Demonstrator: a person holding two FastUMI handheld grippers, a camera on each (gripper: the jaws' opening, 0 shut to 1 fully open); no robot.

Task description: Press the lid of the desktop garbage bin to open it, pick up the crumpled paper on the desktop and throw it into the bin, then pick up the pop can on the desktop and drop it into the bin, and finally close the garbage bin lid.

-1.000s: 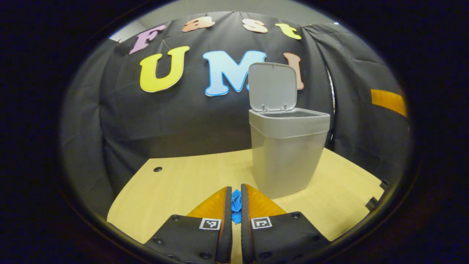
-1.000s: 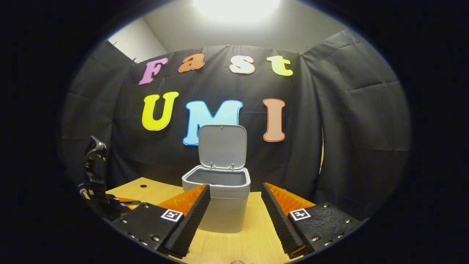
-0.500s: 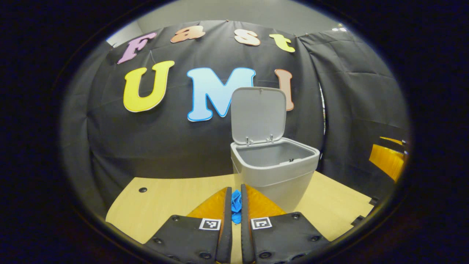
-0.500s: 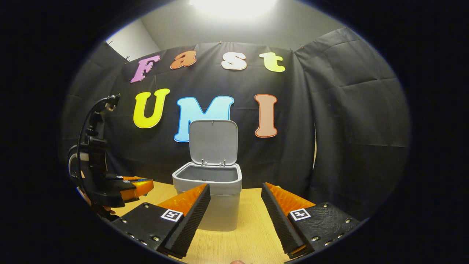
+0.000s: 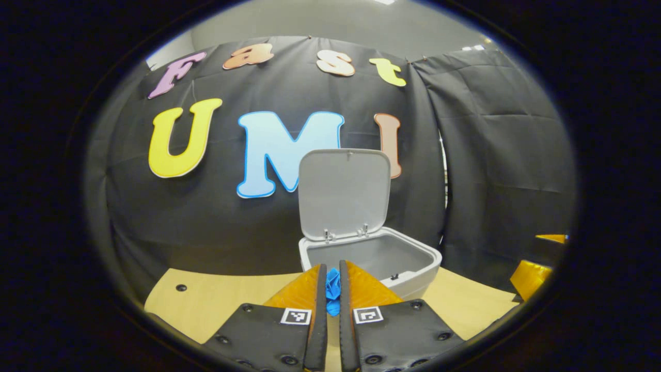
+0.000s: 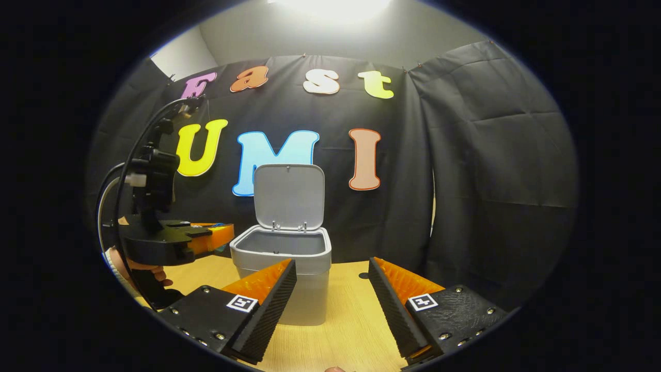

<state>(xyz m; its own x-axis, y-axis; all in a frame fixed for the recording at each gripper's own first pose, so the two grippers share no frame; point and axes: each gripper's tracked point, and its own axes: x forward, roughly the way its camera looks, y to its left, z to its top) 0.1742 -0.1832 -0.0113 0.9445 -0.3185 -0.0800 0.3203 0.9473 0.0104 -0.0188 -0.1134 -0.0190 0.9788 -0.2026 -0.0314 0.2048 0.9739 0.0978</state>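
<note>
The grey bin [image 5: 413, 269] stands on the wooden table with its lid [image 5: 343, 194] swung upright against the cloth wall. My left gripper [image 5: 331, 268] is shut on the blue crumpled paper [image 5: 333, 294], held just short of the bin's near rim and above its level. In the right gripper view, the bin [image 6: 281, 253] sits ahead and slightly left, and the left gripper [image 6: 223, 235] hovers by the bin's left rim with a hand [image 6: 139, 268] behind it. My right gripper [image 6: 330, 287] stands open with nothing between its fingers, low in front of the bin.
The light wooden table [image 5: 232, 299] runs up to the black cloth wall behind the bin. A small dark hole [image 5: 181, 287] marks its far left. The right gripper's fingers [image 5: 534, 271] show at the table's right edge.
My left gripper has risen and moved toward the bin with the paper, so the bin's inside now shows. The right gripper has barely shifted.
</note>
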